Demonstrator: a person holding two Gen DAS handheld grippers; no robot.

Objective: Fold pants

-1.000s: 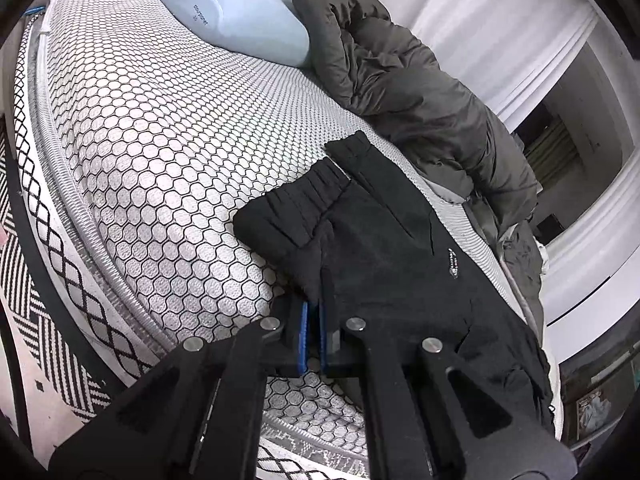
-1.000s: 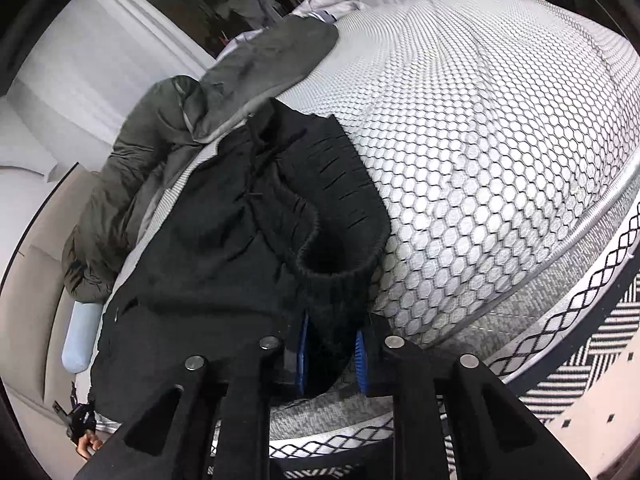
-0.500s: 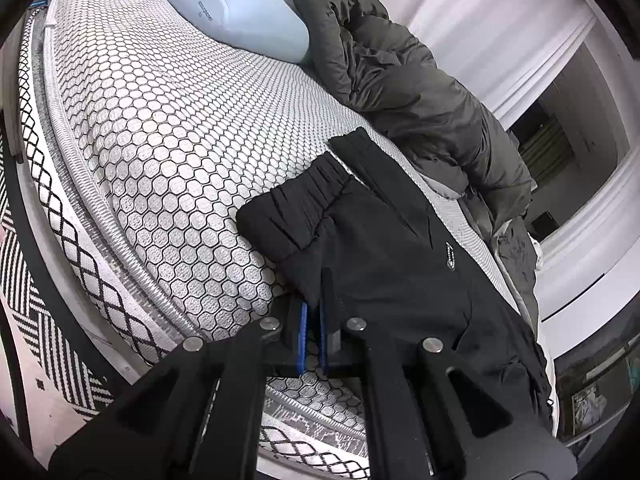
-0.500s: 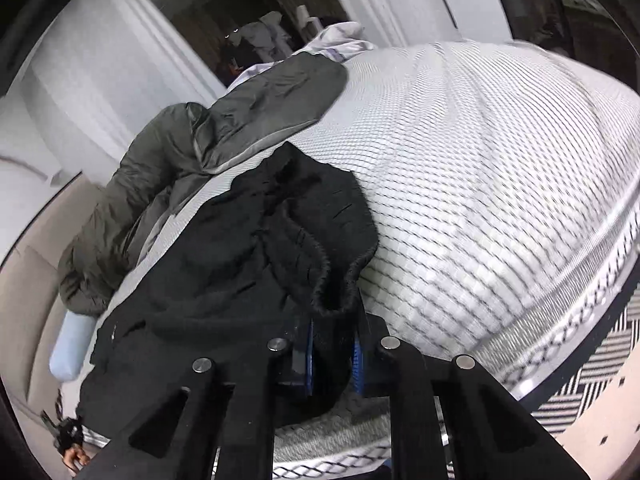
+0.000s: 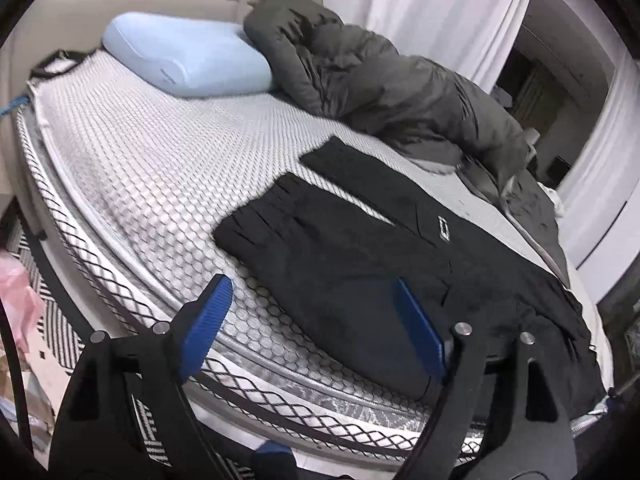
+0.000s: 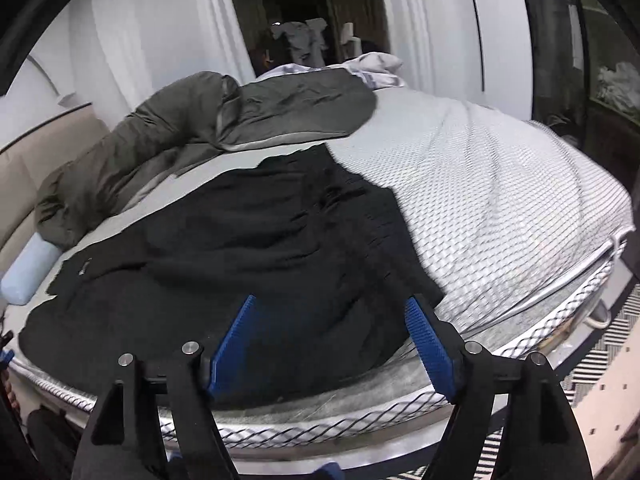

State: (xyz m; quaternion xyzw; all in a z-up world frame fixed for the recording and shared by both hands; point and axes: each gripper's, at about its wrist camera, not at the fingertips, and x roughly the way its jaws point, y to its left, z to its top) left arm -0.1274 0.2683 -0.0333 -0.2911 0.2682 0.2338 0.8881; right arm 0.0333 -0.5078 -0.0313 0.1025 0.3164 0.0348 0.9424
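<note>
The black pants (image 5: 360,264) lie along the near edge of the bed, one leg folded over the other, cuffs at the left in the left wrist view. They also show in the right wrist view (image 6: 248,232), waistband end bunched at the right. My left gripper (image 5: 316,320) is open and empty, just above the near edge of the pants. My right gripper (image 6: 332,332) is open and empty over the waistband end, its blue pads (image 6: 428,344) clear of the cloth.
The mattress (image 5: 152,168) has a hexagon-pattern cover. A light blue pillow (image 5: 188,60) and a dark grey duvet (image 5: 384,92) lie along the far side. The bed's mesh-patterned edge (image 6: 520,332) and a black-and-white rug (image 6: 600,364) are below the grippers.
Both grippers were shut on the pants' edge; they have let go, opened wide and drawn back. The pants now rest on the bed.
</note>
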